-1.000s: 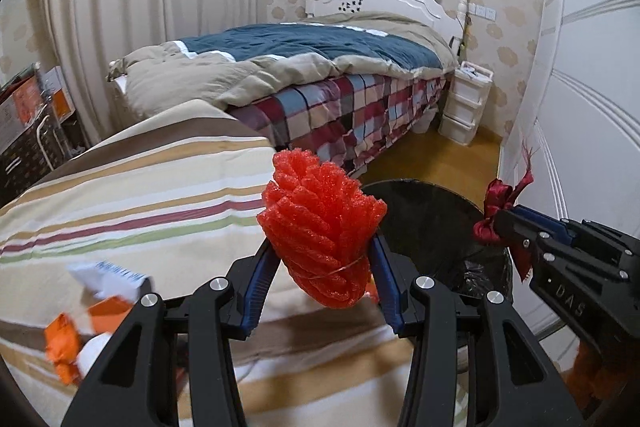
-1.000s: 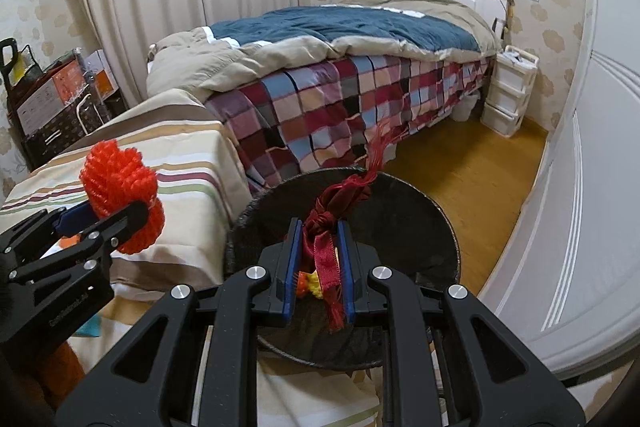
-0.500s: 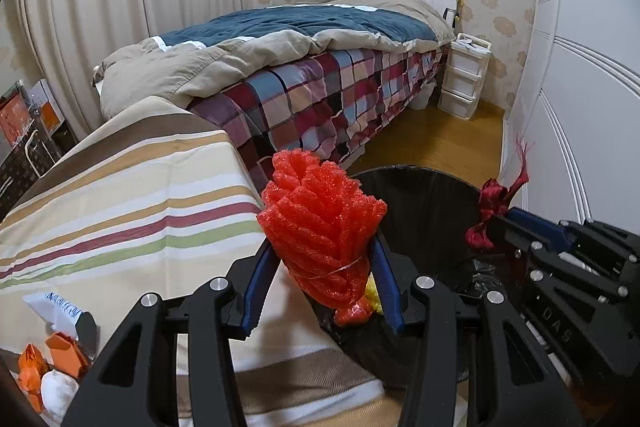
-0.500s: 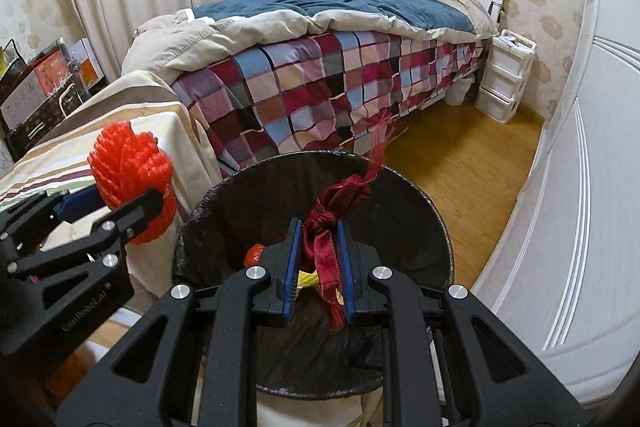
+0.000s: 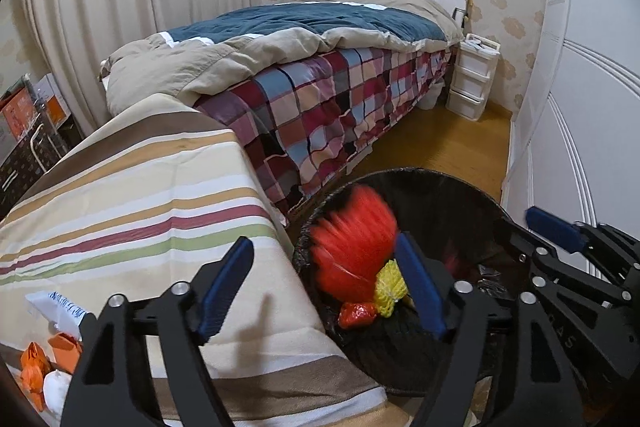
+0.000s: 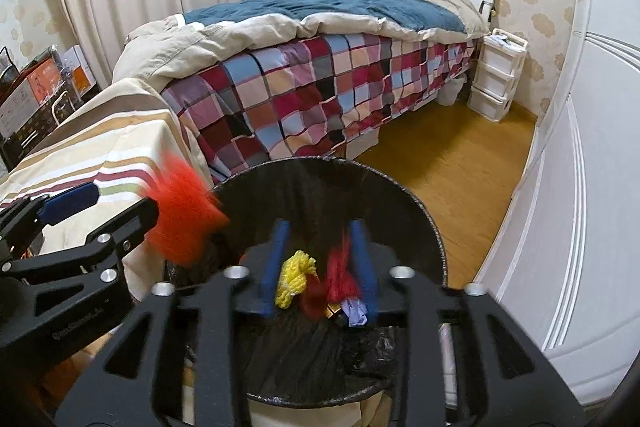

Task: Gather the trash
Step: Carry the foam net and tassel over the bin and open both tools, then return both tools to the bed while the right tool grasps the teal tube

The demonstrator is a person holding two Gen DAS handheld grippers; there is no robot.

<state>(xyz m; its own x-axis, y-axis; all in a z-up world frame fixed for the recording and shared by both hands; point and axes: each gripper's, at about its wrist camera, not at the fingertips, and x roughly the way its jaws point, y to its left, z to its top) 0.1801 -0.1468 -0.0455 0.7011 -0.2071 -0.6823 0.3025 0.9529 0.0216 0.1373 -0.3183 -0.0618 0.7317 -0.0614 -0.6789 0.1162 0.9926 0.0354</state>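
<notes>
A: Where did the 2 pieces of trash stand at that moment?

B: Both were on their way into the black bin. The left gripper had just been opening, and its jaws stood wide apart with nothing pressed between them. The red foam net was a motion-blurred smear beyond the fingers, at the near-left part of the bin's rim, apparently falling free.

A: And the right side?

B: The right gripper had also just been opening, by less. Its pads were clear of the dark red ribbon, which blurred downward between them over the bin's mouth. So both were released, neither grasping anything.

A: How would you judge the drop?

B: The ribbon's was sound, since it fell well inside the rim. The net went close to the edge beside the striped cloth, so holding the left hand further over the middle would have been safer. I'd have kept both jaws apart until each piece was below the rim.

A: Anything left?

B: Yes. Orange scraps and a white wrapper lay on the cloth, and a yellow net was already in the bin.
</notes>
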